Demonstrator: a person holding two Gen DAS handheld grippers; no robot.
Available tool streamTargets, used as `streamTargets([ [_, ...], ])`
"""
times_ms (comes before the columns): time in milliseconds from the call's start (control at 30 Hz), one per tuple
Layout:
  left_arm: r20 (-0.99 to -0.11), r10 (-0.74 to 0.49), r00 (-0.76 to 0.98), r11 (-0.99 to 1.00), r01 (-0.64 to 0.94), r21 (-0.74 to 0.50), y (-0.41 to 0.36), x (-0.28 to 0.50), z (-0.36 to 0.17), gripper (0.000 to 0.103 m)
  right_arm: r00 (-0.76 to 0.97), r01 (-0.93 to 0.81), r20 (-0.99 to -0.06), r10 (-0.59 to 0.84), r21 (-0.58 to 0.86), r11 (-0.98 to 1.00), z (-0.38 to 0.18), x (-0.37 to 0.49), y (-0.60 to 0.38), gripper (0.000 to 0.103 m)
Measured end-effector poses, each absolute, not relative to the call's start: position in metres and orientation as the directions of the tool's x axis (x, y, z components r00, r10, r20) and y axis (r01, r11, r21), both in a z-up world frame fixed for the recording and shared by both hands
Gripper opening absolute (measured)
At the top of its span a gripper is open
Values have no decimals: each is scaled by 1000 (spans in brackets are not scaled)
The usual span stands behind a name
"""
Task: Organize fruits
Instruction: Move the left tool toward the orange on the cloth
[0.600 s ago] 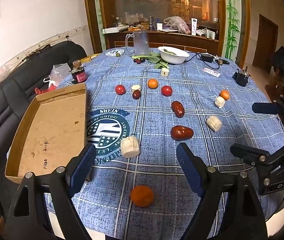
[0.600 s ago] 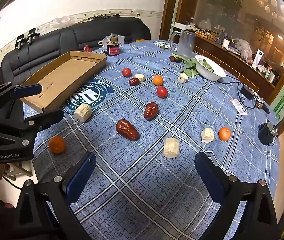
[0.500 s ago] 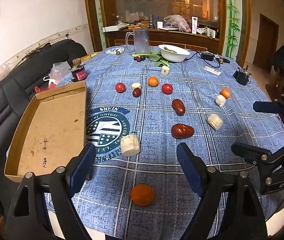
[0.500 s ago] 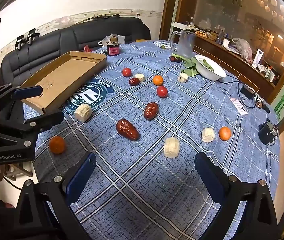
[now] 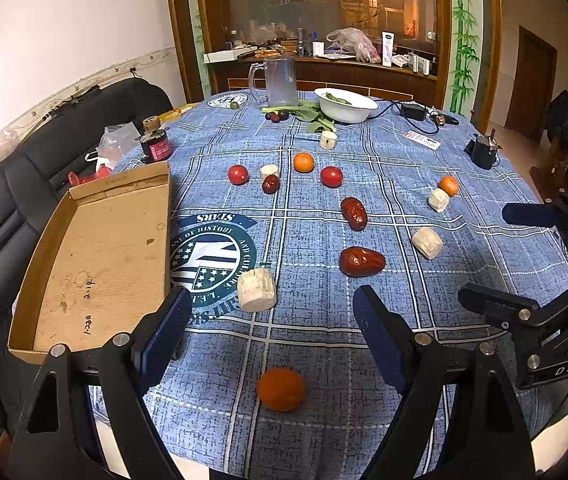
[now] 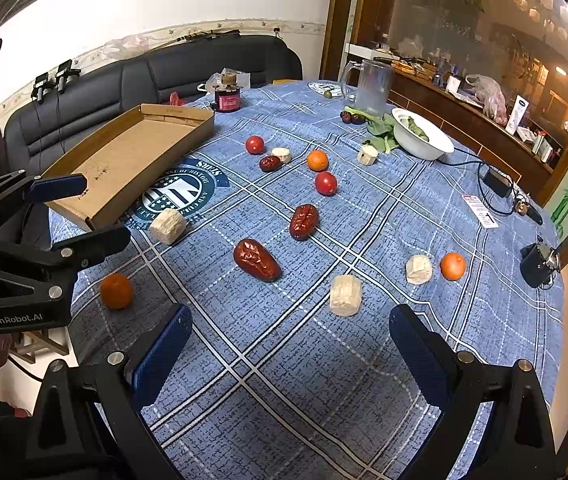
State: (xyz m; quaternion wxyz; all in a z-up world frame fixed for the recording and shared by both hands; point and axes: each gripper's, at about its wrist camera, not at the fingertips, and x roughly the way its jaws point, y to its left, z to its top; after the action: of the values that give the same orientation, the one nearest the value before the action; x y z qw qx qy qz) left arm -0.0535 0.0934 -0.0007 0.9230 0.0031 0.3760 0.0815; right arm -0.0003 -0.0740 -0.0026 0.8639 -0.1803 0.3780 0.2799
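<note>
Fruits lie scattered on a blue checked tablecloth (image 5: 316, 320). An orange (image 5: 280, 389) sits near the front edge, between and just below the wide-apart fingers of my left gripper (image 5: 271, 322), which is open and empty. A pale banana chunk (image 5: 256, 290) lies just beyond it, and a large red date (image 5: 362, 261) to its right. In the right wrist view my right gripper (image 6: 290, 338) also stands open and empty above the cloth, with another pale chunk (image 6: 345, 295) and the red date (image 6: 257, 260) ahead of it. Tomatoes (image 6: 326, 183), oranges (image 6: 452, 266) and smaller dates (image 6: 304, 221) lie farther back.
An empty shallow cardboard tray (image 5: 99, 256) sits at the table's left edge beside a black sofa (image 5: 7, 184). At the far side stand a glass jug (image 5: 279, 82), a white bowl (image 5: 346, 105) with greens, a small jar (image 5: 155, 145), cables and a black device (image 5: 483, 152).
Both views have shifted only slightly; the fruits and both grippers keep their places and the jaws stay wide apart.
</note>
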Motion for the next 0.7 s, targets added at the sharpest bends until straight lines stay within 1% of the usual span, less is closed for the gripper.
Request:
streamTargets([
  [500, -702, 137, 699, 989, -136, 57, 90, -55, -3, 83, 550, -614, -766, 333, -100, 783, -7, 3, -78, 99],
  [700, -722, 55, 690, 994, -105, -24, 107, -66, -5, 83, 538, -616, -771, 341, -83, 783, -12, 6, -79, 99],
])
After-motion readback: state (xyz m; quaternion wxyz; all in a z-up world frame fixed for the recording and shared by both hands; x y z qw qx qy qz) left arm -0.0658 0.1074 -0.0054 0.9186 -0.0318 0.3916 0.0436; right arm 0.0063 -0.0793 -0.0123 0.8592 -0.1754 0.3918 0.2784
